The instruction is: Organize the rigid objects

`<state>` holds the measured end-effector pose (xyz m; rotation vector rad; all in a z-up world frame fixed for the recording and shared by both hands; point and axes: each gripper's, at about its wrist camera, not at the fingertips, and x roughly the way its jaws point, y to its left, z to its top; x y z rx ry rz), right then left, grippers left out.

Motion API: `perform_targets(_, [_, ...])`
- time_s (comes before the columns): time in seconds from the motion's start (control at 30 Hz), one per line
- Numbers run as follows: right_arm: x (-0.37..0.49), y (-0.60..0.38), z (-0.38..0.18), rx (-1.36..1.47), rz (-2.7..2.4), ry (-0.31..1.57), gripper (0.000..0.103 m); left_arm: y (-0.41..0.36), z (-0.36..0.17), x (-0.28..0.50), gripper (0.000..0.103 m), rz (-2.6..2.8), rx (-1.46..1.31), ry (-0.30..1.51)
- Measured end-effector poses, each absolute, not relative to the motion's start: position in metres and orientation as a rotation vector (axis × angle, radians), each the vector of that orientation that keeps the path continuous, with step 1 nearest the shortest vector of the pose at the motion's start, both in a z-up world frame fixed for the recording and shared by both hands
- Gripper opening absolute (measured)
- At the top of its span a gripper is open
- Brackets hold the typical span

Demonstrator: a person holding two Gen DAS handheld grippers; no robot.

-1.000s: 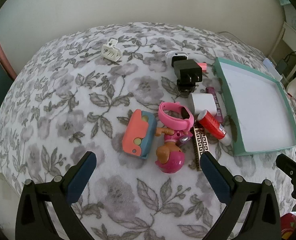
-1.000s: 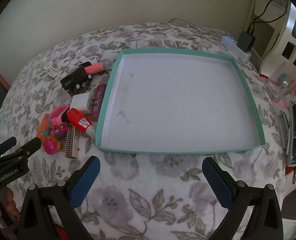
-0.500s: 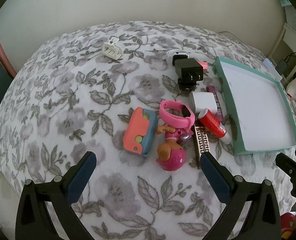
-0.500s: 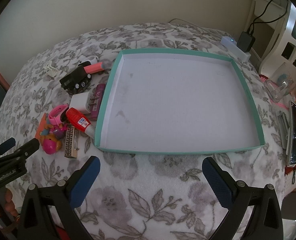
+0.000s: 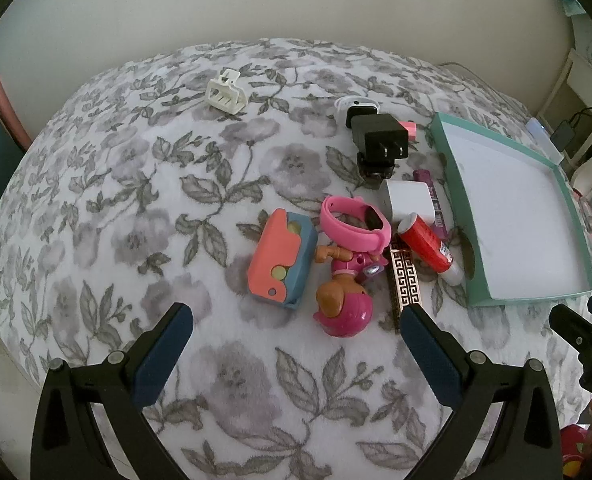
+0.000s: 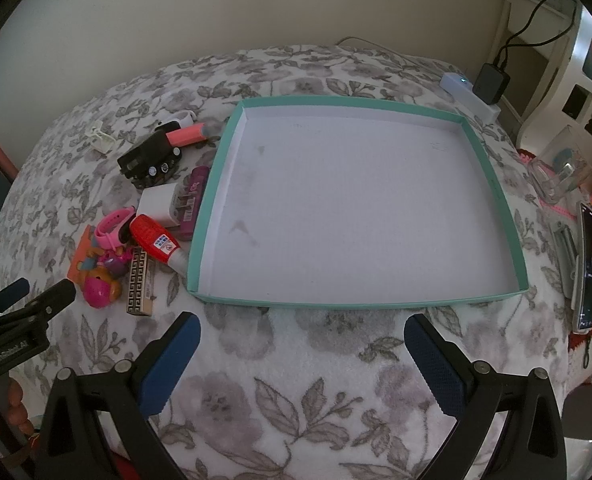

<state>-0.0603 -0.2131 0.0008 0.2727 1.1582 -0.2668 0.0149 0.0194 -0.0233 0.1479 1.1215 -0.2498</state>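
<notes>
Hovering with jaws spread wide and holding nothing, the left hand-held gripper (image 5: 296, 334) and the right hand-held gripper (image 6: 301, 340) hang over a floral blanket (image 5: 136, 208).

Just beyond the left one lie a pink dog toy (image 5: 343, 304), a coral-and-blue toy case (image 5: 282, 256), a pink wristband (image 5: 353, 224) and a gold-patterned bar (image 5: 403, 284), clustered close together. Further out sit a red glue stick (image 5: 427, 244), a white charger cube (image 5: 407, 200), a black plug adapter (image 5: 379, 136) and, well apart, a white hair claw clip (image 5: 226, 92). Ahead of the right one lies the teal-rimmed tray (image 6: 491, 184), with the cluster just beside its left edge.
</notes>
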Motion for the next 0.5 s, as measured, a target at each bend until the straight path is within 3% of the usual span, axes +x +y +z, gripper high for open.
perform_targets(0.5, [-0.056,-0.209,0.005,0.278,-0.221,1.114,0.103,0.030,-0.025,0.023,0.103,-0.228,0.116,1.133])
